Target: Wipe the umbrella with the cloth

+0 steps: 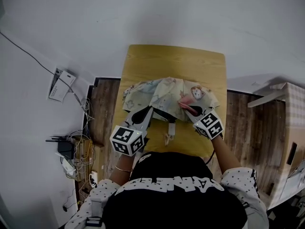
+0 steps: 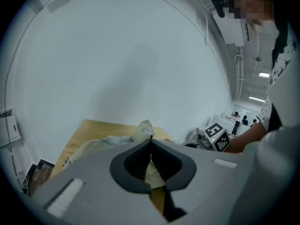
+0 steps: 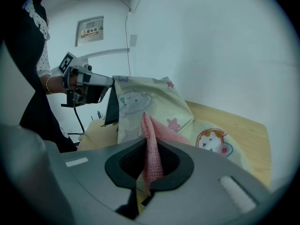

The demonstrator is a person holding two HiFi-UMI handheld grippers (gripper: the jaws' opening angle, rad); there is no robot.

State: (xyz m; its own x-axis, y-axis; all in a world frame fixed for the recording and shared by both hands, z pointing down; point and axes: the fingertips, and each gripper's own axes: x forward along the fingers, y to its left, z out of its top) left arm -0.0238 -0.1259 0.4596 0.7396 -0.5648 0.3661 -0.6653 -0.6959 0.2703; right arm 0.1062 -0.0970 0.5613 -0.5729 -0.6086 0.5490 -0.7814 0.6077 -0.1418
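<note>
A pale yellow umbrella (image 1: 164, 93) printed with cartoon animals lies part-folded on the wooden table (image 1: 143, 61), its handle (image 1: 170, 131) pointing toward the person. My left gripper (image 1: 150, 109) is shut on the near left edge of the umbrella fabric (image 2: 143, 128) and holds it lifted; in the right gripper view that edge stands up as a raised panel (image 3: 145, 102). My right gripper (image 1: 190, 109) is shut on a pink cloth (image 3: 152, 139), which rests against the umbrella's right side by a hamster print (image 3: 213, 142).
On the floor to the left lie a router with tangled cables (image 1: 71, 151) and a white device (image 1: 61, 85). A cardboard box (image 1: 286, 128) stands at the right. Bare table top (image 1: 171, 61) lies beyond the umbrella, and a white wall (image 2: 117, 55) rises behind it.
</note>
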